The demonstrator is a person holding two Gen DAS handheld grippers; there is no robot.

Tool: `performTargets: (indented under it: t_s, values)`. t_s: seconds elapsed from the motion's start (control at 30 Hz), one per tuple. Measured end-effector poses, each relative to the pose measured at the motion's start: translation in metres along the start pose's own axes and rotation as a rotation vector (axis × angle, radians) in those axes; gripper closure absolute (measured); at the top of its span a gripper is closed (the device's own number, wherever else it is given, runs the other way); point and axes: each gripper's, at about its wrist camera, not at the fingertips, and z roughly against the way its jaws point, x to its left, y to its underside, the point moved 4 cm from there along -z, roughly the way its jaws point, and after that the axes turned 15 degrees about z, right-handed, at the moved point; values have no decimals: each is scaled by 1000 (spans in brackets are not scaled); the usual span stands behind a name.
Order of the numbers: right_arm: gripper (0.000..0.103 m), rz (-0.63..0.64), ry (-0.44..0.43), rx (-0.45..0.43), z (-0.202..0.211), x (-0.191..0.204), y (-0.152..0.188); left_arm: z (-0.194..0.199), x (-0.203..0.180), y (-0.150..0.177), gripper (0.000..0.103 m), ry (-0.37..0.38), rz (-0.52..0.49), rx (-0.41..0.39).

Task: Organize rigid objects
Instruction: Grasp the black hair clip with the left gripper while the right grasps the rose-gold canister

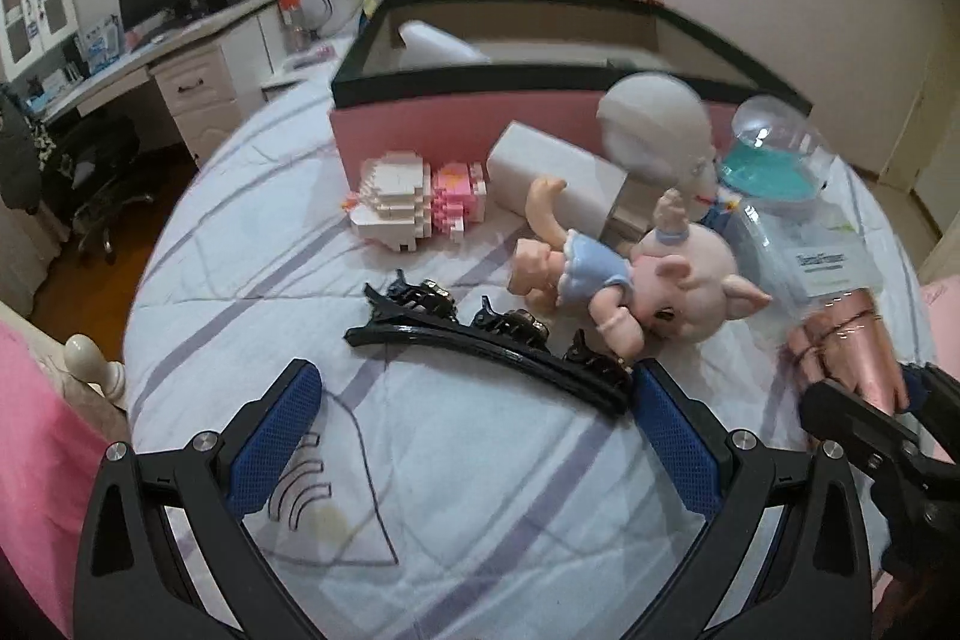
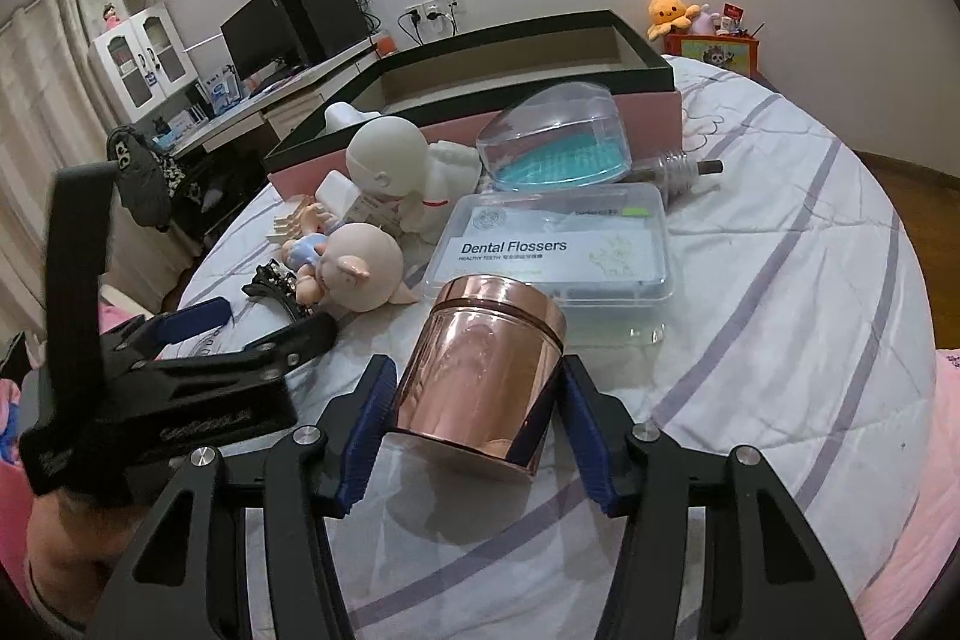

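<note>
The bed [image 2: 780, 232], under a white cover with lilac stripes, carries everything; a desk with a monitor lies beyond it to the left. The pink storage box [image 2: 480, 112], black-rimmed and open-topped, sits at the far side and serves as landmark. Nearer than the box lies the clear Dental Flossers case [image 2: 558, 244], and nearer again the copper canister [image 2: 480, 364], its long axis tipped toward the box. The right tool [image 2: 474, 436] is clenched on the canister's sides, so carrying it to the box looks like the next move. Left of the canister, the left tool [image 1: 474, 436] stands released, the long black hair clip [image 1: 486, 358] lying crosswise just ahead of its fingertips.
</note>
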Motion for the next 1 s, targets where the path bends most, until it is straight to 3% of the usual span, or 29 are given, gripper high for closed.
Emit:
performTargets:
  t_s: [0.1, 0.17, 0.27, 0.37, 0.43, 0.5, 0.53, 0.77, 1.0]
  values:
    - [47, 2, -3, 0, 0, 0, 0, 1, 0, -3, 12, 32, 3, 1]
    - [47, 2, -4, 1, 0, 0, 0, 3, 1, -3, 27, 47, -2, -10]
    - [47, 4, -4, 0, 1, 1, 0, 8, 4, -1, 41, 63, -5, -21]
    - [47, 11, -6, 2, 2, 3, 0, 11, 10, 0, 48, 82, 1, -23]
    - [47, 14, -7, 4, 1, 4, 0, 12, 14, 0, 42, 88, 9, -22]
    - [47, 14, -7, 5, 0, 4, 0, 10, 20, -3, 8, 55, 27, -27]
    - [47, 12, -8, 6, -1, 3, -1, 9, 23, -4, 1, 22, 41, -32]
    - [47, 12, -14, 6, -2, 2, 0, -1, 26, -16, 1, 20, 79, 0]
    - [47, 11, -18, 8, -3, 0, 0, -11, 19, -20, 0, -8, -37, 24]
